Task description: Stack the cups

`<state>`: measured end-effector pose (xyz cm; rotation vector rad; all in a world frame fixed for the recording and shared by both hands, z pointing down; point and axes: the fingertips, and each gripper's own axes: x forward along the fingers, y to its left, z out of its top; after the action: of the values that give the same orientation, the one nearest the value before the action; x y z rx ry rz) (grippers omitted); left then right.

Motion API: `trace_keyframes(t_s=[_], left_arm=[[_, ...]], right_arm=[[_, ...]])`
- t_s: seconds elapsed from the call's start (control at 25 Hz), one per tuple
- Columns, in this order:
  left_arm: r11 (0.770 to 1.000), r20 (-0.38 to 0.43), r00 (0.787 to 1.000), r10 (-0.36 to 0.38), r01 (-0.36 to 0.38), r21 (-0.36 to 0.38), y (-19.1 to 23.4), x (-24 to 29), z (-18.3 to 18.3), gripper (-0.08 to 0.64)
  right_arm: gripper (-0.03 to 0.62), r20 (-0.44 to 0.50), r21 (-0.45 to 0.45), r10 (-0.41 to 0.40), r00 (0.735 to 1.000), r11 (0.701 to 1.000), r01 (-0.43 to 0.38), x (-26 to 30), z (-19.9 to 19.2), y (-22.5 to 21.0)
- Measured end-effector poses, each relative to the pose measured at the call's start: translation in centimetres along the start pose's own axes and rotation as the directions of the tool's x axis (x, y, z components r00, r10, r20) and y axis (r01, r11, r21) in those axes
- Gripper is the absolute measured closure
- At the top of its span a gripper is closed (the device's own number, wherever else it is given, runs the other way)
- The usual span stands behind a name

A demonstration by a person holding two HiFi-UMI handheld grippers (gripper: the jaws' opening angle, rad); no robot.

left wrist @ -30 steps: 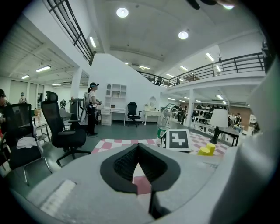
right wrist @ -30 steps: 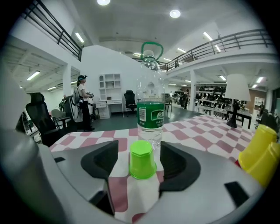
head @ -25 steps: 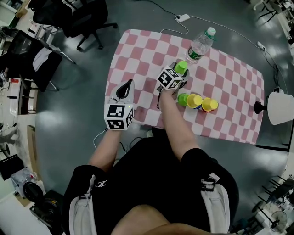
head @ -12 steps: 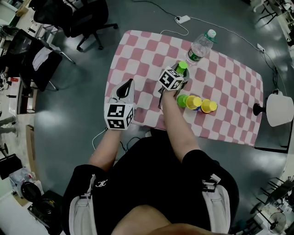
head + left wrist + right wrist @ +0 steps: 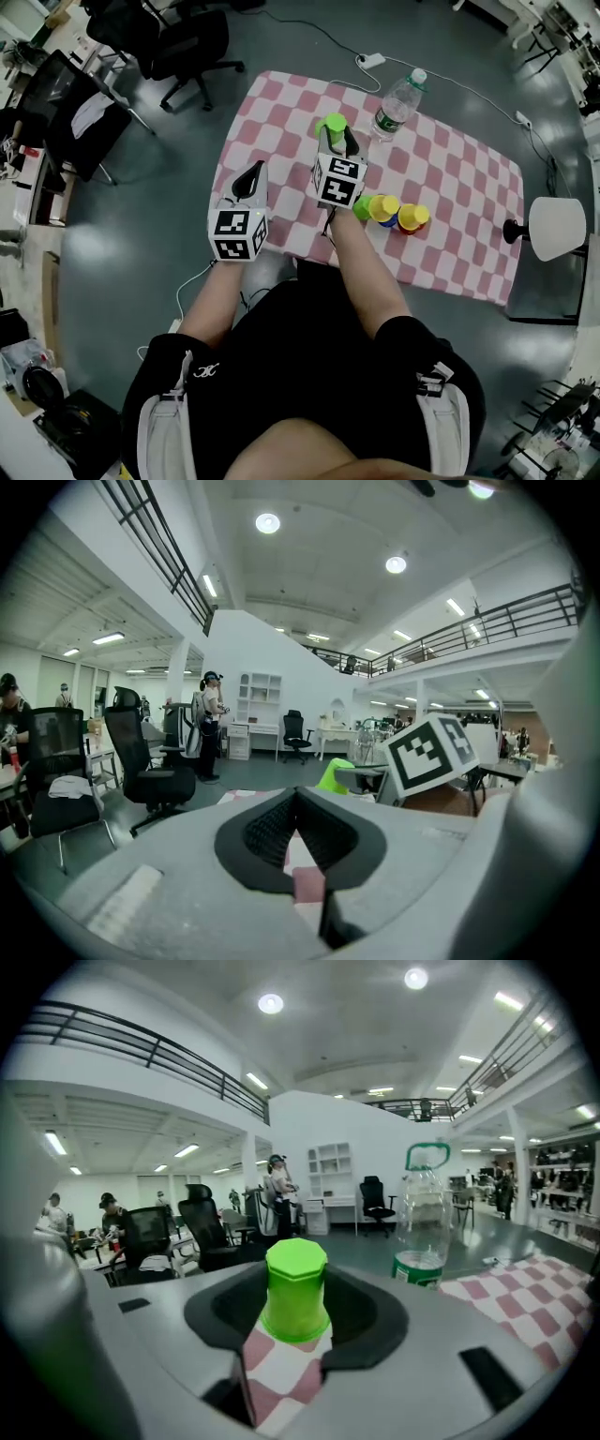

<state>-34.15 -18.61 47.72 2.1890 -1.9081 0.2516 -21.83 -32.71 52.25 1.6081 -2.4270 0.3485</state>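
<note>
An upside-down green cup [image 5: 294,1288] sits between the pads of my right gripper [image 5: 295,1314], which is shut on it. In the head view this green cup [image 5: 330,124] is held up above the pink checked tablecloth [image 5: 281,112], at the tip of my right gripper [image 5: 336,141]. A second green cup [image 5: 362,206] and two yellow cups [image 5: 382,207] [image 5: 411,217] lie close together on the cloth to the right of my forearm. My left gripper [image 5: 253,178] hovers over the cloth's left edge, shut and holding nothing. From the left gripper view the held cup [image 5: 336,775] shows to the right.
A clear water bottle [image 5: 394,98] with a green label stands at the table's far side, just right of the held cup. A white lamp [image 5: 553,228] sits off the right edge. Office chairs [image 5: 178,47] stand on the floor at the far left.
My right gripper has closed on the green cup and raised it off the cloth, moving left and away from the bottle. The left gripper has barely moved.
</note>
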Motion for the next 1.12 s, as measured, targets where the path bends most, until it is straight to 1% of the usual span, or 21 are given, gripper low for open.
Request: trace_keyframes(t_s=[0.12, 0.24, 0.4, 0.52, 0.68, 0.84, 1.0, 1.12], left_arm=[[1.000, 0.025, 1.000, 0.009, -0.009, -0.002, -0.9, -1.1, 0.6, 0.548], [1.000, 0.045, 0.999, 0.005, -0.005, 0.008, -2.2, -2.3, 1.2, 0.546], [1.000, 0.066, 0.998, -0.003, 0.002, 0.014, -3.7, -3.4, 1.7, 0.547], [1.000, 0.075, 0.997, -0.022, 0.021, 0.013, -5.2, -3.7, 1.9, 0.547], [0.997, 0.072, 0.995, -0.072, 0.071, 0.018, -7.9, -3.3, 1.9, 0.547], [0.989, 0.062, 0.987, -0.147, 0.146, 0.026, -11.3, -2.4, 1.7, 0.548], [0.975, 0.051, 0.974, -0.220, 0.218, 0.040, -14.4, -0.4, 1.8, 0.547], [0.964, 0.044, 0.964, -0.261, 0.259, 0.055, -16.4, 1.3, 2.0, 0.547]], right_arm=[[0.402, 0.038, -0.076, 0.082, 0.996, 0.994, -0.079, -2.5, 2.4, 1.9], [0.403, 0.062, -0.138, 0.151, 0.987, 0.980, -0.141, -5.4, 4.0, 3.2], [0.403, 0.045, -0.169, 0.224, 0.974, 0.962, -0.214, -8.9, 4.4, 3.3], [0.403, 0.019, -0.178, 0.247, 0.969, 0.954, -0.240, -11.2, 4.0, 2.2], [0.405, 0.003, -0.186, 0.217, 0.976, 0.959, -0.212, -14.0, 3.3, -0.7], [0.403, 0.021, -0.182, 0.196, 0.980, 0.965, -0.189, -16.7, 3.5, -3.8], [0.403, 0.011, -0.159, 0.109, 0.994, 0.981, -0.106, -18.0, 2.8, -8.5], [0.403, -0.008, -0.142, 0.065, 0.998, 0.988, -0.066, -18.4, 1.8, -11.7]])
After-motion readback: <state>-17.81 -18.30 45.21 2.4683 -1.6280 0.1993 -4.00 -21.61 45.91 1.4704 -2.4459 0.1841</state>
